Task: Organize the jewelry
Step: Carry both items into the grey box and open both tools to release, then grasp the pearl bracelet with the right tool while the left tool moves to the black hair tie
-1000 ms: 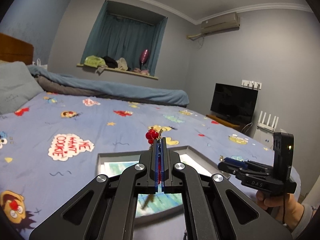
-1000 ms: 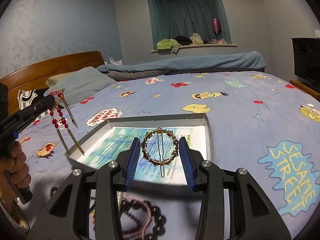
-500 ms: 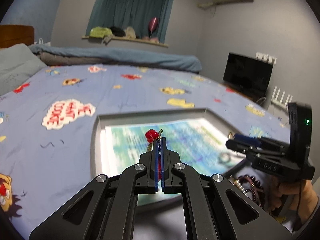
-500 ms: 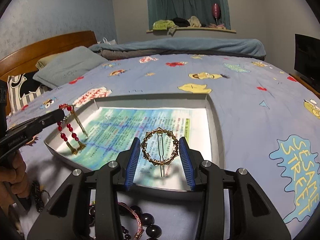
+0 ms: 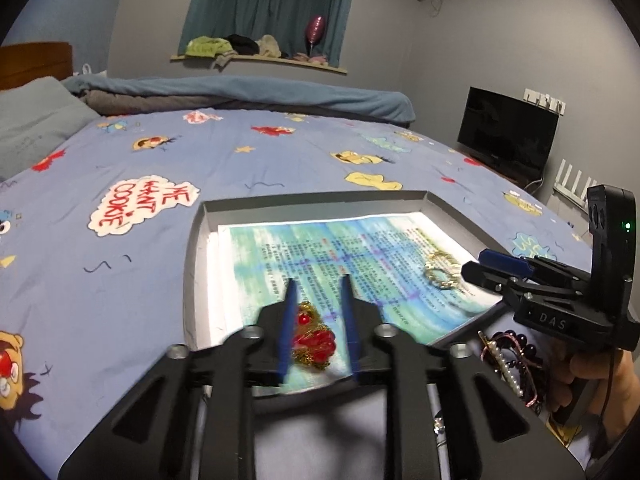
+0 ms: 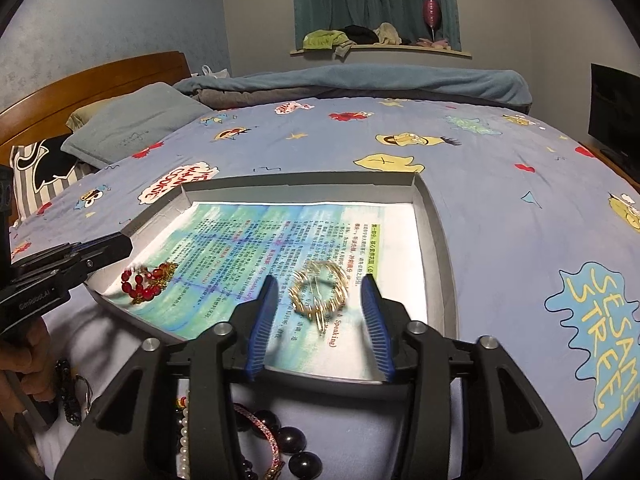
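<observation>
Now the left gripper (image 5: 318, 320) stands with jaws apart over the red bead earrings (image 5: 312, 338) lying on the tray's (image 6: 430, 216) printed paper; the right gripper (image 6: 318, 320), likewise spread, flanks the gold ring brooch (image 6: 318, 294) resting on that paper.

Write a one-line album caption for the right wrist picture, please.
Open right gripper over a gold ring brooch lying in the paper-lined tray, red bead earrings nearby.

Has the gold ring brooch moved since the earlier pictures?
Yes. The gold ring brooch has dropped from between the right gripper fingers onto the printed paper in the tray; the fingers are now apart.
</observation>
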### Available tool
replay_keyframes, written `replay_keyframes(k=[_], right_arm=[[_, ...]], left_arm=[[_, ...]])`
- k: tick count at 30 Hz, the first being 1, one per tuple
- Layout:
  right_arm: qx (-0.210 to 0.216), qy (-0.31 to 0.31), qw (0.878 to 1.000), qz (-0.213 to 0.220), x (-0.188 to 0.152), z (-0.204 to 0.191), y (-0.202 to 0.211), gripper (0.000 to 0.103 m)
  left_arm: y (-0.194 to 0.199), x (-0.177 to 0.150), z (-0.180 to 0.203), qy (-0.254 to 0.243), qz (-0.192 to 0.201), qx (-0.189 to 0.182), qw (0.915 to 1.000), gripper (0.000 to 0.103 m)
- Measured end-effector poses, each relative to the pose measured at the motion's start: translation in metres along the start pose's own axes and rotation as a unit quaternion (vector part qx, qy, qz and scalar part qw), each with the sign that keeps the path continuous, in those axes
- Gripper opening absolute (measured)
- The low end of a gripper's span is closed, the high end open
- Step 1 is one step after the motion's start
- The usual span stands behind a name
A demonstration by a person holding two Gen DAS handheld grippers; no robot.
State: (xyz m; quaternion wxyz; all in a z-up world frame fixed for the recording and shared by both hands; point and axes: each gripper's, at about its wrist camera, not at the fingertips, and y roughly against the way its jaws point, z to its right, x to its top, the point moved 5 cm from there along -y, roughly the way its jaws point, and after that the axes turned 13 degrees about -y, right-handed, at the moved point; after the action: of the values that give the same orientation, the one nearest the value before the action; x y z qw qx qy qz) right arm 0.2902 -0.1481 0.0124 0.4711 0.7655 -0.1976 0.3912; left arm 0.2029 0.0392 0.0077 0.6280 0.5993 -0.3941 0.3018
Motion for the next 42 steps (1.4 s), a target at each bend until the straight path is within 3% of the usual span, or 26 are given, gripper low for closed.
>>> replay_keyframes(k=[2,7,17,27,35,38,42], right_arm=[[0.004,0.003,1.000,0.011,0.000,-0.001,0.005,0.062],[0.016,0.011,0.999,0.036,0.002,-0.006,0.019,0.072],[0.031,0.001,0.998,0.062,-0.004,-0.005,0.043,0.086],[0.061,-0.008,0.997,0.047,-0.022,-0.007,0.065,0.086],[0.072,0.004,0.997,0.041,-0.033,-0.011,0.077,0.081],[0.075,0.011,0.997,0.034,-0.040,-0.013,0.079,0.070],[0.080,0.020,0.996,0.015,-0.047,-0.019,0.076,0.044]], left_arm=[[0.004,0.001,0.002,-0.003,0.008,0.001,1.0000,0.052],[0.019,0.001,0.004,-0.006,0.029,0.005,0.9996,0.077],[0.044,-0.009,0.004,-0.017,0.039,0.021,0.9989,0.084],[0.062,-0.026,-0.007,-0.010,0.032,0.024,0.9991,0.085],[0.071,-0.042,0.001,-0.026,0.023,0.021,0.9992,0.085],[0.076,-0.047,0.003,-0.028,0.021,0.019,0.9992,0.085],[0.080,-0.054,0.003,-0.024,0.014,0.016,0.9995,0.085]])
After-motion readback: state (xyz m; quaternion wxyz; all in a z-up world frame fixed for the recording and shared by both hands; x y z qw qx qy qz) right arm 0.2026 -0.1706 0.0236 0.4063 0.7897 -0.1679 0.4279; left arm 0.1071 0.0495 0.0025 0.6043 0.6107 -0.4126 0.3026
